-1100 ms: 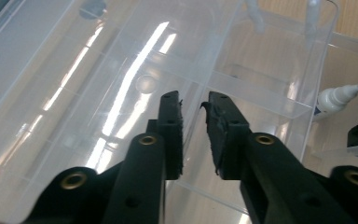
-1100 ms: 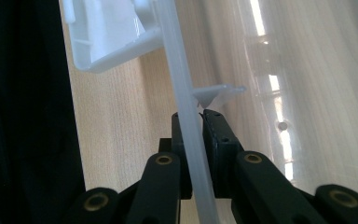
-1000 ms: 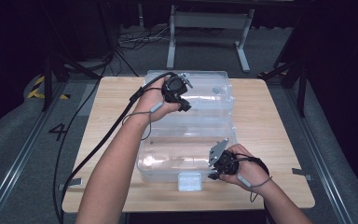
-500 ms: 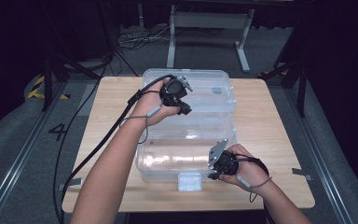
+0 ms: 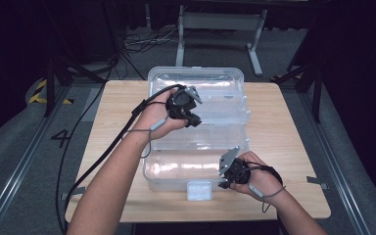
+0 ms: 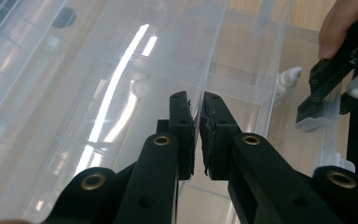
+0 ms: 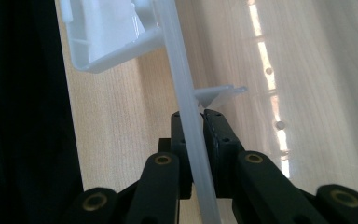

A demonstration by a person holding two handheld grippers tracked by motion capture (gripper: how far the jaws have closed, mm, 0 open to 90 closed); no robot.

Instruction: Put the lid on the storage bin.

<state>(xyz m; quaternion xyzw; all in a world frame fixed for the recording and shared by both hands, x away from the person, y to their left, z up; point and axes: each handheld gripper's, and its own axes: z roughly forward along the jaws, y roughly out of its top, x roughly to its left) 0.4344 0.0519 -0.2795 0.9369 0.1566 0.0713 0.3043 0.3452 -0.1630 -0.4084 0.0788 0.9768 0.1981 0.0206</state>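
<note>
From the high view, a clear plastic box [image 5: 196, 142] lies open on the wooden table [image 5: 284, 147]. In the left gripper view, the left gripper [image 6: 199, 109] pinches an inner wall, fingers nearly closed. In the right gripper view, the right gripper [image 7: 195, 122] clamps the box's rim

A black numeral "4" [image 5: 60, 137] on the grey floor left of the table [image 5: 117, 147].
</note>
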